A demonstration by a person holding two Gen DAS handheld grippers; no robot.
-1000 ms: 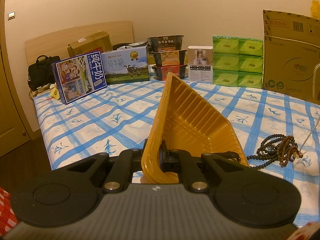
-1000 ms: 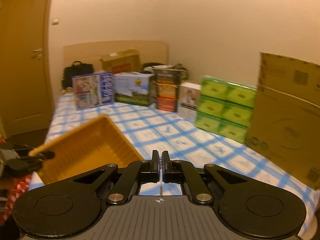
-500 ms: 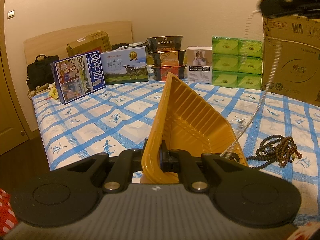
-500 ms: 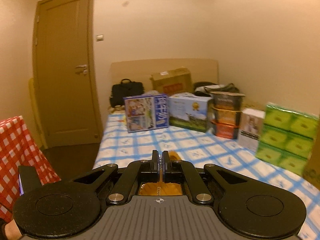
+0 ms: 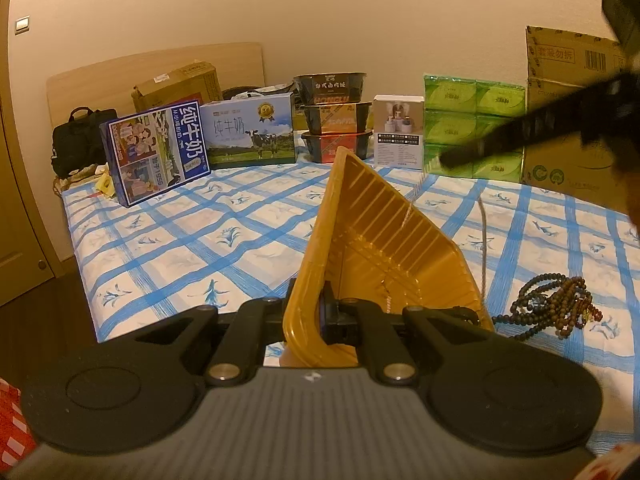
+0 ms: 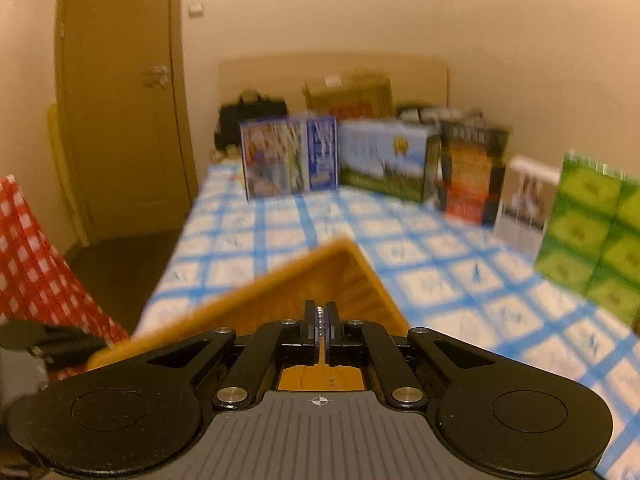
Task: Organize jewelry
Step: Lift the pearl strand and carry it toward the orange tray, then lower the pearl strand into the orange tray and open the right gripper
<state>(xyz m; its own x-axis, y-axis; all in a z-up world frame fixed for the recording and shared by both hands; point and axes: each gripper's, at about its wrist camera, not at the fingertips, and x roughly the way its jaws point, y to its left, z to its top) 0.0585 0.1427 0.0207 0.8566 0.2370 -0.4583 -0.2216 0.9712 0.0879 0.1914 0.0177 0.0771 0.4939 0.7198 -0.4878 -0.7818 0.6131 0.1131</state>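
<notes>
Left tongs [image 5: 318, 316] clamped on the near wall of the yellow tray [image 5: 384, 248], which is tipped up on edge, its ribbed inside facing 3 o'clock; tray rests on the blue-checked bed cover [image 5: 192, 236]. Milk cartons [image 5: 156, 152] stand at 11 o'clock along the far edge of the bed, stacked noodle bowls [image 5: 332, 116] near 12, green tissue packs [image 5: 472, 128] at 1 o'clock. A thin silver chain [image 5: 483, 240] hangs down over the tray's right rim from the right tongs [image 5: 460, 158], which enter dark and blurred at 2 o'clock. Its lower end lies out of sight behind the tray rim. Brown bead strands [image 5: 556, 308] lie heaped on the bed cover at 3 o'clock, just beside the tray, not touching it as far as shows. In the right wrist view, right tongs pressed together on the chain, small beads visible between the pads [image 6: 331, 320]; tray directly below and ahead; background motion-blurred.
</notes>
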